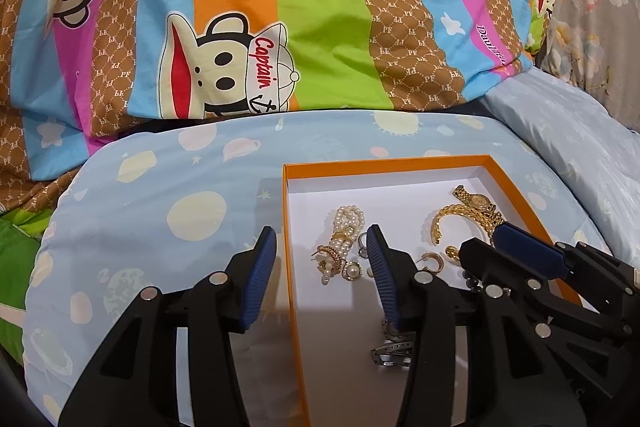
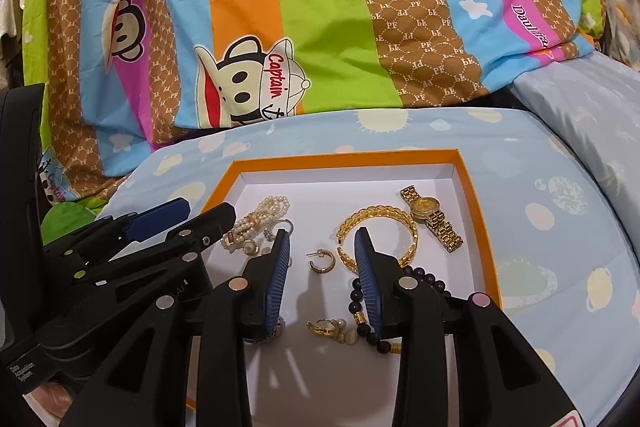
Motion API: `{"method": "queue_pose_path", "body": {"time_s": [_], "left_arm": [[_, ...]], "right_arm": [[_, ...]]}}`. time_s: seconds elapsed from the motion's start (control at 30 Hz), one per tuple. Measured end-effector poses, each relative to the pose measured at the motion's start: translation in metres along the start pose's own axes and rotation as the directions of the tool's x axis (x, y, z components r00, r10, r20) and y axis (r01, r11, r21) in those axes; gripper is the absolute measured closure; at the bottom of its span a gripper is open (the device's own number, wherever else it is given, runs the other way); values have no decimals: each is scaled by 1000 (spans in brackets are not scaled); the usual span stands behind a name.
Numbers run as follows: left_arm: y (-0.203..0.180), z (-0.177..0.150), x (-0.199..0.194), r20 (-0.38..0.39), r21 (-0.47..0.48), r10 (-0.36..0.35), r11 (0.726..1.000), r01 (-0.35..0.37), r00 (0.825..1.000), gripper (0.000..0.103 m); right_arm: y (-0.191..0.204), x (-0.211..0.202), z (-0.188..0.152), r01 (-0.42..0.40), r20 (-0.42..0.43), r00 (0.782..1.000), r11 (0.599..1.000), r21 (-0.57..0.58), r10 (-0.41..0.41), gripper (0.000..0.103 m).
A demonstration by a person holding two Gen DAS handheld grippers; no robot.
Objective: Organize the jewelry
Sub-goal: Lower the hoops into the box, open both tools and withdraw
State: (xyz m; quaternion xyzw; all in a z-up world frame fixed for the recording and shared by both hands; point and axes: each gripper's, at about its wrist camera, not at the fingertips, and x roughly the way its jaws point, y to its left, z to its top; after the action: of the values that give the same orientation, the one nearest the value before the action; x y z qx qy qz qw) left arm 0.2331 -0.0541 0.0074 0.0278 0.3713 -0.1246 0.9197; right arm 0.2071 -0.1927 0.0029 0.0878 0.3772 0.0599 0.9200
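Both grippers hang over an orange-rimmed box [image 2: 478, 211] with a white floor, where the jewelry lies loose. The left gripper [image 1: 322, 277] stands released, its jaws astride the box's left wall with nothing between them; one blue pad is outside the box, the other just beside the pearl bracelet [image 1: 348, 227]. The right gripper [image 2: 322, 273] is also released, jaws apart over the middle of the box, and a small gold hoop earring [image 2: 322, 261] lies on the floor between them, untouched.

The pieces are scattered: a gold bangle [image 2: 378, 239] right of the hoop, a gold watch [image 2: 430, 217] at the far right, a dark bead bracelet [image 2: 362, 311] near the right jaw, a pearl earring [image 2: 330, 329] at the near side, and a silver watch [image 1: 390, 347] near the left gripper's inner jaw.

The likely step is picking the next piece to sort. The hoop is thin and lies flat, so the jaws should probably come down squarely on either side of it and close slowly, or it may skid on the smooth card. The bead bracelet is close to the right jaw and could be caught by mistake.

The box rests on a pale blue cushion [image 2: 560, 267] printed with planets, soft enough to give under pressure. Behind it lies a striped cartoon-monkey quilt [image 2: 320, 7].
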Motion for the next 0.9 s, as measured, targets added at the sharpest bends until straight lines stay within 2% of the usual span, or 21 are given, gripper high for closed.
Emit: {"method": "queue_pose_path", "body": {"time_s": [0.57, 0.73, 0.9], "left_arm": [[0, -1, -6, 13, -1, 14, 1000, -14, 1000, 58], [1, -2, -19, 31, -5, 30, 1000, -30, 999, 58], [0, -15, -42, 36, -10, 31, 999, -31, 999, 58]], "right_arm": [[3, -5, 0, 16, 17, 1000, 1000, -17, -15, 68], [11, -19, -2, 36, 39, 999, 999, -31, -35, 68], [15, -46, -18, 42, 48, 998, 999, -22, -41, 57]]}}
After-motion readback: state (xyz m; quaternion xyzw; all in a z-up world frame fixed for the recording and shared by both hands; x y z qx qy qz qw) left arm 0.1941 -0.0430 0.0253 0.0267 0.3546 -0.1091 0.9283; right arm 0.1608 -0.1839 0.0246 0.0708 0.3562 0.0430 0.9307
